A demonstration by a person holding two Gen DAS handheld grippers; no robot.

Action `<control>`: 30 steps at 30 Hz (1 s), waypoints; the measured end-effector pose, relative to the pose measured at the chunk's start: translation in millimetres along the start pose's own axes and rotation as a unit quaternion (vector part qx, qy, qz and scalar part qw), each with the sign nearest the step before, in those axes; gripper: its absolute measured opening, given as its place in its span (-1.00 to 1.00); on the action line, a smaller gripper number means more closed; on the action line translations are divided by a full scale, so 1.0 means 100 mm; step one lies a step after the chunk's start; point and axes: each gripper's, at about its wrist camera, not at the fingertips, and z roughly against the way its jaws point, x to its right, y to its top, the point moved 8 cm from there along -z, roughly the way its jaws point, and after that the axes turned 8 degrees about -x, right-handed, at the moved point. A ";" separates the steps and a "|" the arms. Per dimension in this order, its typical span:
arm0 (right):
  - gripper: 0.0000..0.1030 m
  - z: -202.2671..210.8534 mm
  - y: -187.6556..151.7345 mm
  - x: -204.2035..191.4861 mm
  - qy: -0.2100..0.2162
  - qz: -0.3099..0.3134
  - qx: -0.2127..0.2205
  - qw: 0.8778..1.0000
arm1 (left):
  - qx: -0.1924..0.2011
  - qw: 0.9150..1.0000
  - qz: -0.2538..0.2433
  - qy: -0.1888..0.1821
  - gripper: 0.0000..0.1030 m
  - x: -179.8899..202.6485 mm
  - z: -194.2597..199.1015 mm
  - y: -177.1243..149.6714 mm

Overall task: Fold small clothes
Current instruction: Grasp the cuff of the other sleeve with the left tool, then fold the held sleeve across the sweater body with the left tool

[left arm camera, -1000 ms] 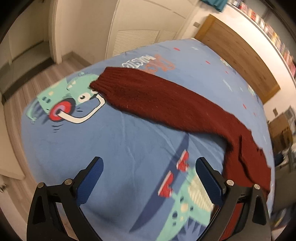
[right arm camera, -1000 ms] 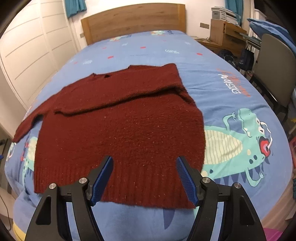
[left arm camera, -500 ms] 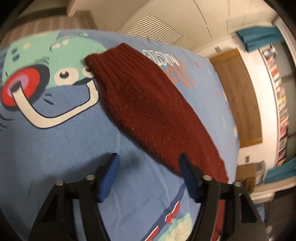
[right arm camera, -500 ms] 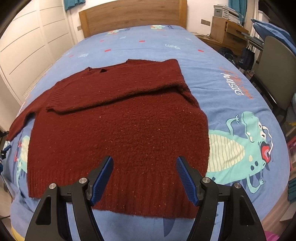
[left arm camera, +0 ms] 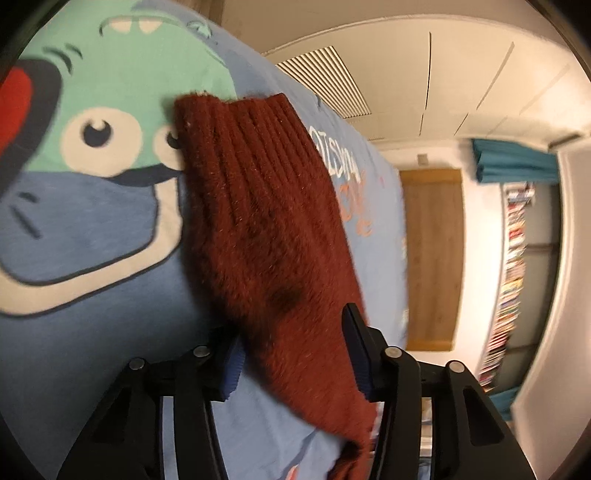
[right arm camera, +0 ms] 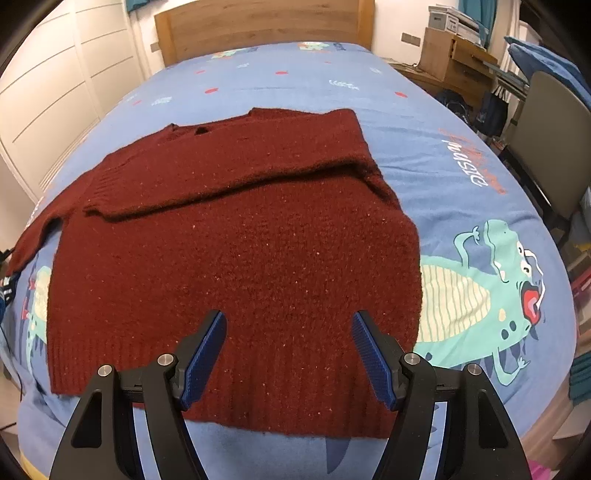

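Since the earlier frames the left gripper (left arm camera: 291, 354) has swung down and rolled in over the outstretched sleeve (left arm camera: 266, 206), and its jaws have just been closing, so the knit now lies between them — whether the pads already pinch the cloth or merely flank it cannot be told from the blurred left wrist view. The right gripper (right arm camera: 288, 354) has scarcely shifted; it hovers with its jaws apart and empty above the hem of the dark red sweater (right arm camera: 236, 258), touching nothing. The sweater lies spread flat on the bed (right arm camera: 461, 155), whose blue cover bears a green cartoon monster, with the neckline toward the wooden headboard (right arm camera: 258, 26). One sleeve is already folded across the chest, while the other reaches out over the bed's left side, its ribbed cuff (left arm camera: 229, 122) resting on the monster's printed face. The step in hand appears to be the taking-up of this second sleeve, to be folded across the body like the first. The next move would call for a firm pinch on the sleeve, then a lift and a carry across the chest — low enough that the loose cuff trails and does not bunch, and without dragging the body out of square.
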 end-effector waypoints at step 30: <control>0.40 0.00 -0.10 0.31 0.034 -0.034 0.014 0.999 | -0.006 0.998 -0.035 -0.045 -0.89 0.89 -0.27 -0.29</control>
